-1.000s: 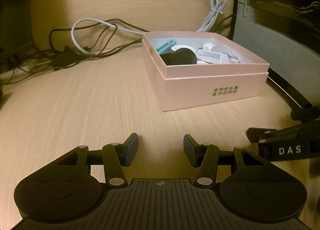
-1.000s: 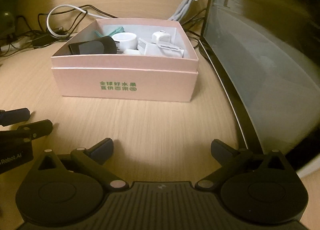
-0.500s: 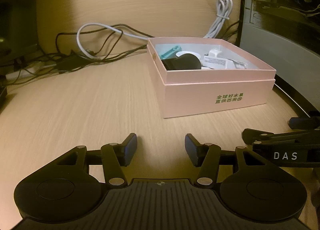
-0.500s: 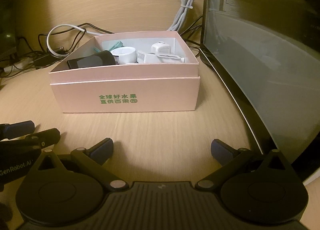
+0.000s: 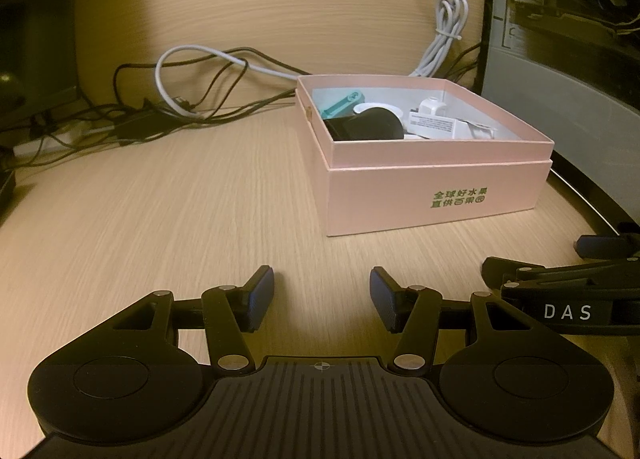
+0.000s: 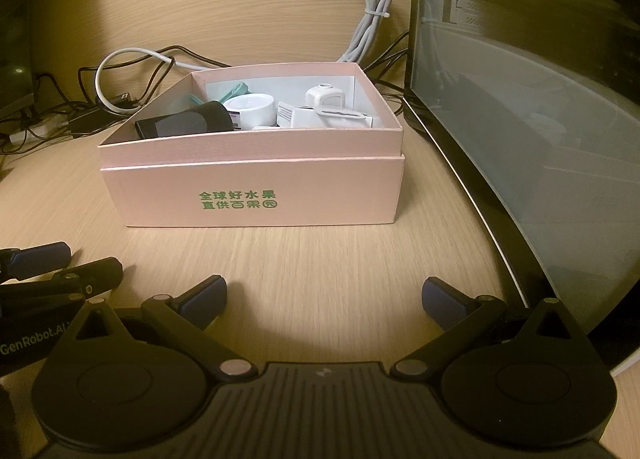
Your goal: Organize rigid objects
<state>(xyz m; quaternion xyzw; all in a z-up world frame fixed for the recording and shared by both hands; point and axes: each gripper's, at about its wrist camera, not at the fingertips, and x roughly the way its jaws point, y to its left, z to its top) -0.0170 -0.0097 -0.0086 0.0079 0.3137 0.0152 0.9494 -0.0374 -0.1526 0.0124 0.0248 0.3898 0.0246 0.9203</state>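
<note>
Left gripper (image 5: 322, 297), right gripper (image 6: 324, 299): both spread, empty; one pink box (image 6: 256, 199) ahead.

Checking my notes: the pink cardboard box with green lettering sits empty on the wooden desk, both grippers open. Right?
Not empty. The right wrist view shows the pink cardboard box holding a black object, a white round container and other items. The rest stands.

The desk (image 5: 160, 211) left of the box (image 6: 256, 195) is bare. Wires (image 5: 168, 115) lie behind; a big screen (image 6: 540, 139) blocks the right.
</note>
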